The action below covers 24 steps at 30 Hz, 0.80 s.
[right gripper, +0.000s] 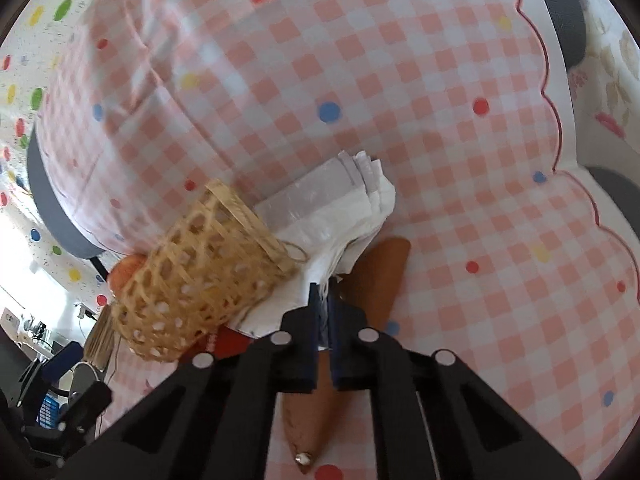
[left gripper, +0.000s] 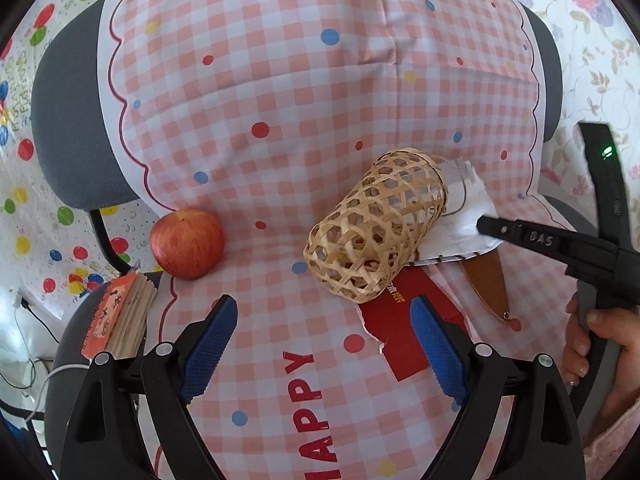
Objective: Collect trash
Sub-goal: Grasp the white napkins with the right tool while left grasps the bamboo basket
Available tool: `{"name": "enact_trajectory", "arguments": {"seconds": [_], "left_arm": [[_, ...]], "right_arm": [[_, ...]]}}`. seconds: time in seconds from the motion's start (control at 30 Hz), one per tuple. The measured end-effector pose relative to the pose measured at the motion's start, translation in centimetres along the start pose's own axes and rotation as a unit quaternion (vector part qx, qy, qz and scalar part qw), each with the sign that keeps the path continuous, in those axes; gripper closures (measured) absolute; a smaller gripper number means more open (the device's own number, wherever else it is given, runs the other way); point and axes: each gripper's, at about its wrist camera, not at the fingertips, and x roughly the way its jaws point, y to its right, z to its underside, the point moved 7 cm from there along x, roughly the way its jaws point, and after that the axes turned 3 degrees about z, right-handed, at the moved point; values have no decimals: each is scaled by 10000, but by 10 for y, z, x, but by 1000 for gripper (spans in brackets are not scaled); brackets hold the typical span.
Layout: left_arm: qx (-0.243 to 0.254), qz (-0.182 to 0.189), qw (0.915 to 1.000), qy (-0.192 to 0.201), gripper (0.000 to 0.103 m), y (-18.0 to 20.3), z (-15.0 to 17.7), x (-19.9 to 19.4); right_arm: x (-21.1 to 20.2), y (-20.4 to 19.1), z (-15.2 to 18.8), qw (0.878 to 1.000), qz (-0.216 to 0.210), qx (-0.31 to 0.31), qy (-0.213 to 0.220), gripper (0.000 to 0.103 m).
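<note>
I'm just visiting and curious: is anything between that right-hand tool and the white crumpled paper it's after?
Nothing visible does. The right tool is already shut on the edge of the white crumpled paper. The woven bamboo basket, lying on its side, rests against the paper's other side, and a brown leather pouch lies partly under the paper.

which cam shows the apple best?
Left wrist: the apple sits whole and unobstructed on the checked cloth, left of the woven basket. Right wrist shows only a blurry orange sliver behind the basket.
</note>
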Motion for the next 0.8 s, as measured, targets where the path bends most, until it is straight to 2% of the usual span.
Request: {"name": "enact_trajectory", "arguments": {"seconds": [0.2,0.4,0.57,0.73,0.8], "left_arm": [[-17,-6,10000,68,15,1,-5,-2],[-27,90,9998,160,15,1,-11,-1],[298,303,9989,200,14,13,-24,13],[401,398,9983,-167,13,16,-30,49],[464,284,9981,-300,13,15,-30,64]], "right_arm": [[-44,-5,-16,9953,391,-566,685,101],[-101,7,-33,9784,1031,-989,1491,101],[-119,22,-27,9756,1179,-1090,1498,101],[-124,24,-15,9781,1117,-1028,1426,101],[-127,25,-11,9791,1080,-997,1408,101]]}}
